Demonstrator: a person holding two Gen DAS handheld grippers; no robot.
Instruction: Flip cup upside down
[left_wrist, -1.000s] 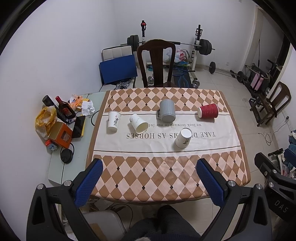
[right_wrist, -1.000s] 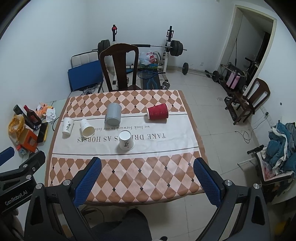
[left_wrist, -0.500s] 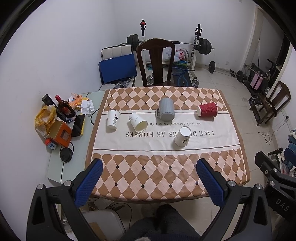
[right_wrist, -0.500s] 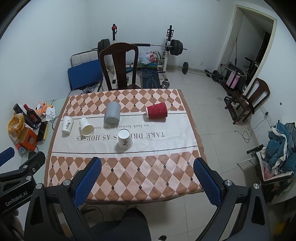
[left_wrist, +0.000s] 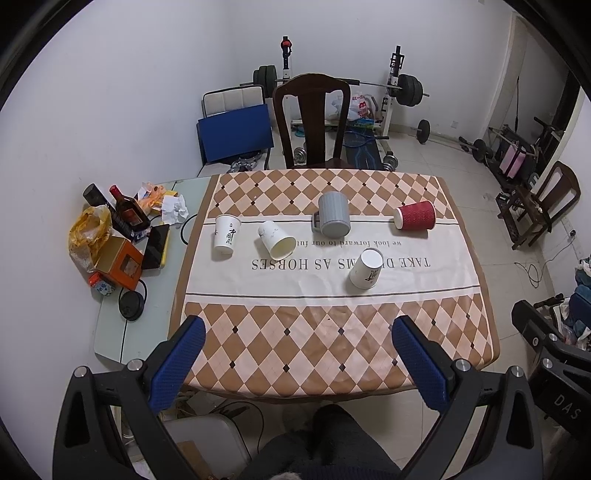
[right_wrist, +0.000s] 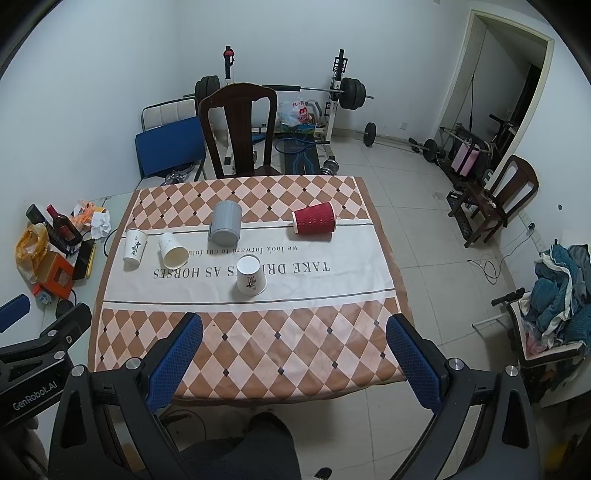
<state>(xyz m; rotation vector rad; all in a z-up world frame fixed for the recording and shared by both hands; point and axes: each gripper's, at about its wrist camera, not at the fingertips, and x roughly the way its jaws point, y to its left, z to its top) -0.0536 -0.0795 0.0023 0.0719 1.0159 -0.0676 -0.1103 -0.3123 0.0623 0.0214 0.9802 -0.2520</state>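
Observation:
Several cups sit on a checkered tablecloth (left_wrist: 295, 339). A white printed cup (left_wrist: 226, 239) stands upright at the left. A white cup (left_wrist: 277, 240) lies on its side beside it. A grey mug (left_wrist: 333, 219) lies on its side at centre. A red ribbed cup (left_wrist: 414, 215) lies on its side at the right. A white cup (left_wrist: 366, 267) stands upside down, nearest me. The same cups show in the right wrist view: (right_wrist: 135, 245), (right_wrist: 173, 250), (right_wrist: 225, 222), (right_wrist: 314, 222), (right_wrist: 251, 275). My left gripper (left_wrist: 297, 354) and right gripper (right_wrist: 293, 350) are open and empty, held above the table's near edge.
A dark wooden chair (left_wrist: 312, 122) stands behind the table. A grey side table (left_wrist: 155, 295) at the left holds bottles, a bag and boxes. Weights and a barbell rack (left_wrist: 395, 88) line the back wall. Another chair (right_wrist: 495, 199) stands at the right.
Both views have drawn back a little from the table. The cups have not moved.

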